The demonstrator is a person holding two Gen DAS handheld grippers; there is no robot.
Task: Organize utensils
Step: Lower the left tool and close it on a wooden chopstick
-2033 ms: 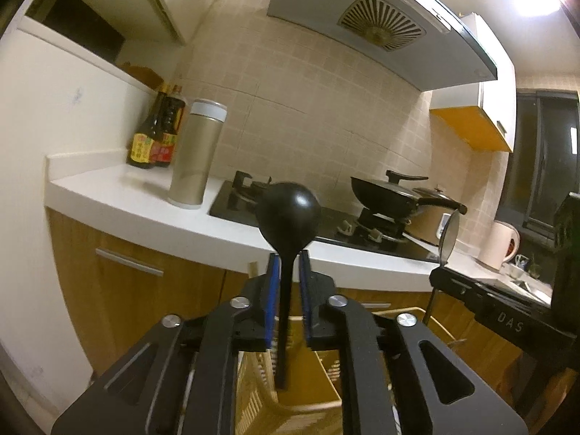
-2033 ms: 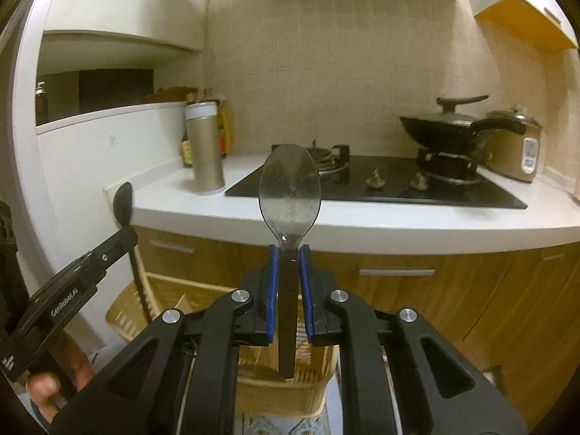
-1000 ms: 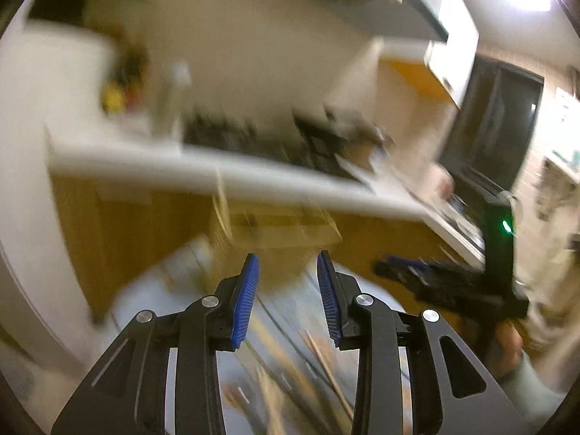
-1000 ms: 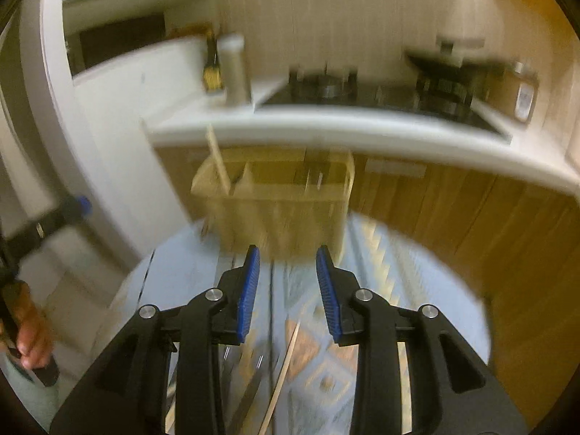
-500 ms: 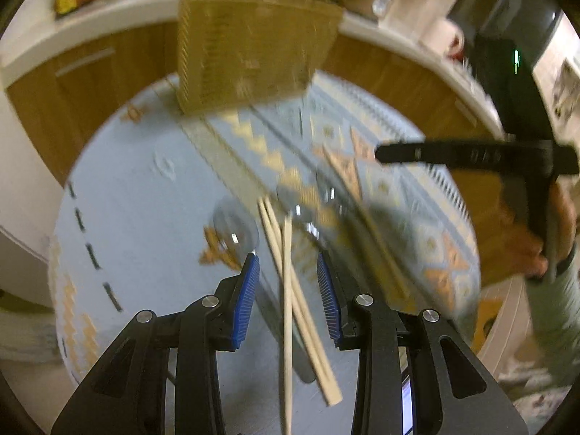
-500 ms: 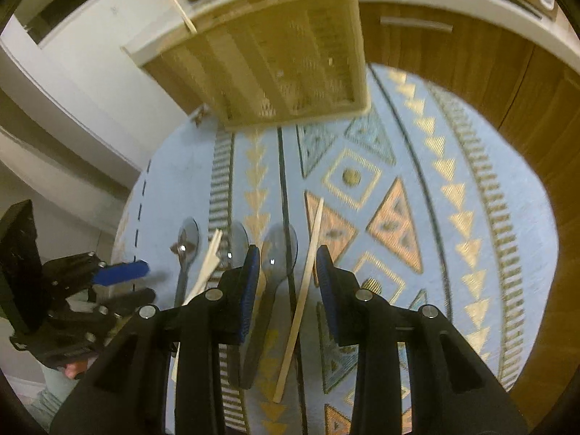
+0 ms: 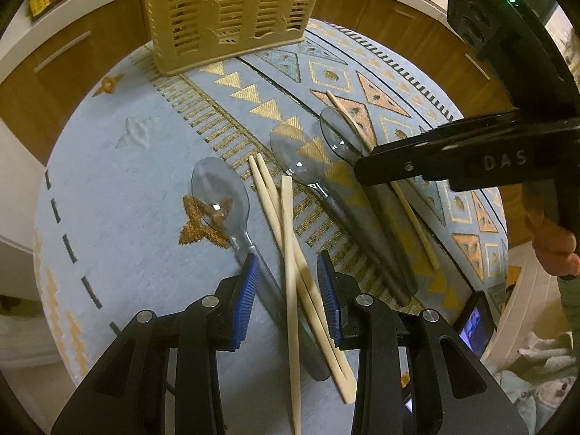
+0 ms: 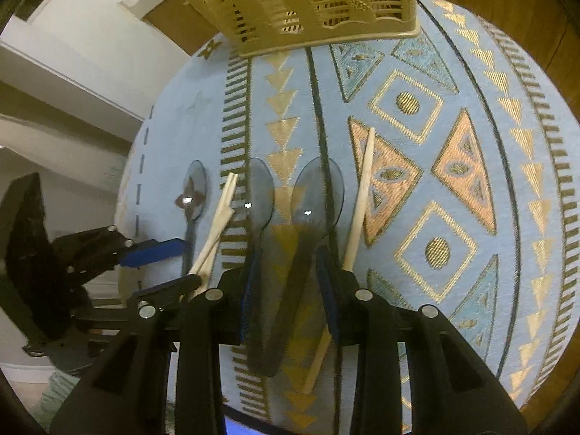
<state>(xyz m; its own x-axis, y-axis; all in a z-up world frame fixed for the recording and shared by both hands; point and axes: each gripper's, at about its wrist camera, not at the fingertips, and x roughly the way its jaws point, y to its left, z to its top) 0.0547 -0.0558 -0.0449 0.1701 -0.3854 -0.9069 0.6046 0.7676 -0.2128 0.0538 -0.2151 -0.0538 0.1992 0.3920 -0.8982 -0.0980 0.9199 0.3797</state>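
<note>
Two sets of tongs, both partly open and holding nothing. Left tongs [image 7: 290,290] hang right over three crossed chopsticks [image 7: 290,253], whose long axes run nearly straight along the fingers toward the basket [image 7: 232,11]. Right tongs [image 8: 288,290] straddle a clear spoon's [image 8: 308,217] handle, lying the same way. My guess: each grabs what's under it on the worktop [image 7: 119,224].

My left claw [image 7: 289,275] hangs over the patterned blue desk [image 7: 119,181], blue pads apart around three crossed wooden chopsticks [image 7: 290,253] and a clear spoon's handle. That spoon [image 7: 220,195] lies left; two more spoons [image 7: 301,159] lie right, partly under my right claw [image 7: 377,166]. A tan slotted basket [image 7: 232,11] stands at the far edge.
</note>
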